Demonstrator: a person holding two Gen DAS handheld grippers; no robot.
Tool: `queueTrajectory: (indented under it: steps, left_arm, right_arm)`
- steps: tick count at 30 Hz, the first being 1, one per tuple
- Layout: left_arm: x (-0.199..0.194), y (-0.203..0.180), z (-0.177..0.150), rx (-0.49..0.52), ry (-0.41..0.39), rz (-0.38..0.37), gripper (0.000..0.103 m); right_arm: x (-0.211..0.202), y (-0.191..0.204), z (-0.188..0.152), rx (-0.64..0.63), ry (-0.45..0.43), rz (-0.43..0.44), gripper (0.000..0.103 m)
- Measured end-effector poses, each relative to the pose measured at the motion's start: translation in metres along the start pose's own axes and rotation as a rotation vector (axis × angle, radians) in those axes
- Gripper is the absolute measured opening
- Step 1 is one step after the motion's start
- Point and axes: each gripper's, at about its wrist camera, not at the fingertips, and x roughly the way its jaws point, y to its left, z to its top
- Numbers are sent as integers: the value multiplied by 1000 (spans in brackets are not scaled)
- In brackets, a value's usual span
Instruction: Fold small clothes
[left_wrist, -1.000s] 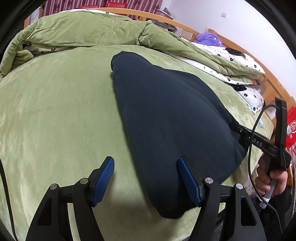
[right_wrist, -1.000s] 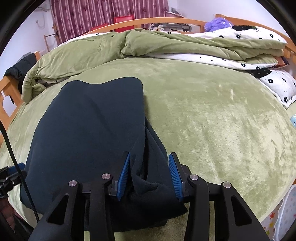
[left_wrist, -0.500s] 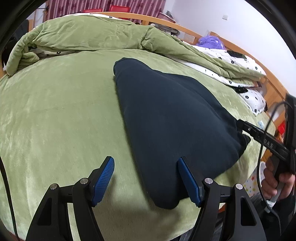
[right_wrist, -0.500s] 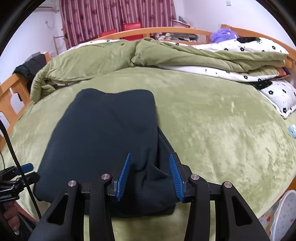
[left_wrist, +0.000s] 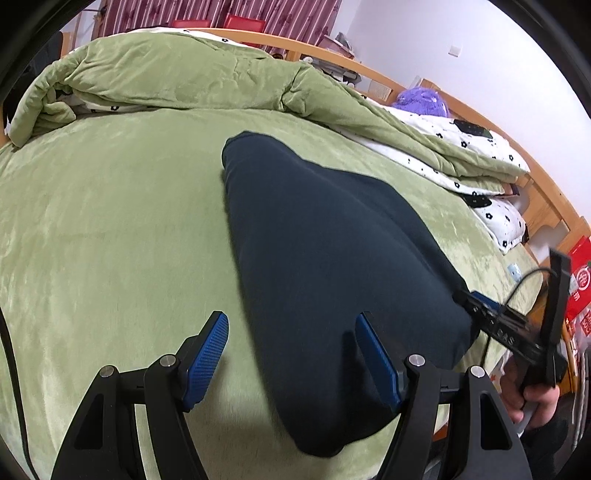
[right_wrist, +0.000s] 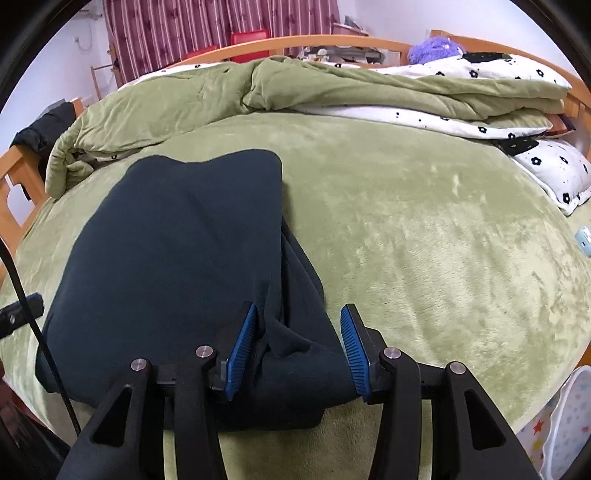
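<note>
**On the Bed: Garment and Gripper Positions**

Across the green blanket lies the dark folded garment, near the front edge. At the far side, a rumpled quilt is piled. Left gripper: fingers spread wide, straddling the garment's near corner. Right gripper: fingers parted around a bunched fold, grip unconfirmed.

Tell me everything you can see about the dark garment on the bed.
The dark garment is navy, of a soft, thick knit-like cloth, plain with no print. It lies folded in layers and mostly flat on the green bed cover, with a bunched edge near the front. The right gripper has that bunched edge between its blue pads, which stand a little apart. The left gripper is open, astride the garment's other near corner.
</note>
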Motion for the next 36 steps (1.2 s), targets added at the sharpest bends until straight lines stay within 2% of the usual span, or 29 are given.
queueTrajectory:
  steps: [4,7,13,21,25,32,36]
  left_arm:
    - [2,0,5,5,-18,27,70]
    - [5,1,7,10,-19,40,70]
    - [17,-2,6,20,20,56,70]
    - [16,-8,2,45,37,80,70]
    - [1,-17,2,52,28,79,70]
    - [-34,-29,1,57,-29,143,71]
    - [-57,-36,-4,65,-56,178,80]
  right_arm:
    - [-13,-12,0,39,-37,-19,43]
    - [-15,-20,0,71,-43,13,43]
    - [2,-10,-3,15,17,-42,43]
    - [-10,-14,1,49,22,-18,43]
    - [-18,-10,5,41,31,-17,43]
    - [-45,4,9,-12,29,-19,49]
    - [-68,8,9,-8,25,-18,49]
